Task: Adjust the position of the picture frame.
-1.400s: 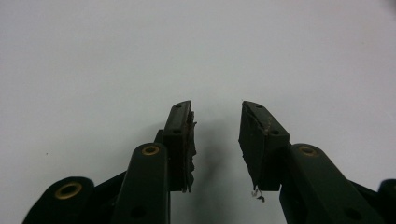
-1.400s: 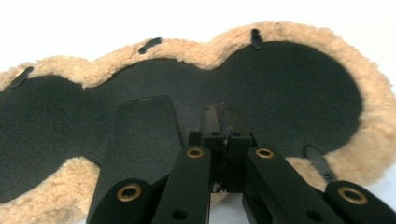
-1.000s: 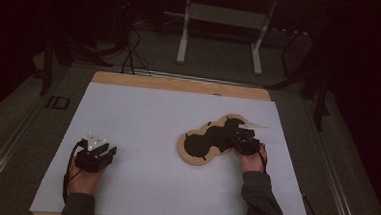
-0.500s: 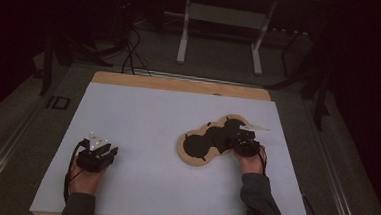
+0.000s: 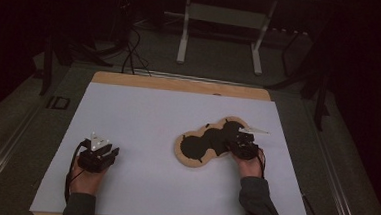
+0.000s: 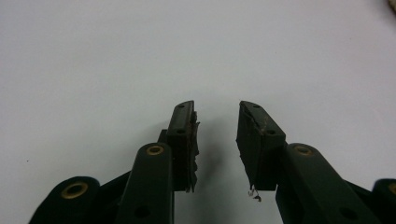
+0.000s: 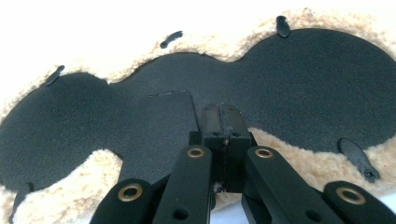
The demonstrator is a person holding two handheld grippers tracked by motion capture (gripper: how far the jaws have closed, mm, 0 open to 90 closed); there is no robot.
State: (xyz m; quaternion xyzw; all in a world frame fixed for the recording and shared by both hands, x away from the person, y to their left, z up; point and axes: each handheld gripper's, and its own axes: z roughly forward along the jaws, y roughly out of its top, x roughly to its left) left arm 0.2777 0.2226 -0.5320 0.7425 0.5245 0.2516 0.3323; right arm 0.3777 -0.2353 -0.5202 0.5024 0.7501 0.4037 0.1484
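A peanut-shaped pad lies right of the middle of the white sheet, black side up with a tan fleece rim. In the right gripper view the black face spreads wide, with small black tabs along the fleece. My right gripper is at the pad's near right edge, its jaws pressed together over the black face, and I see nothing between them. My left gripper rests near the sheet's front left, jaws apart over bare white sheet, holding nothing.
The sheet covers a wooden table whose far edge shows bare. Beyond it stand a light metal frame and cables on the dark floor. A hand and sleeve come in from the front edge.
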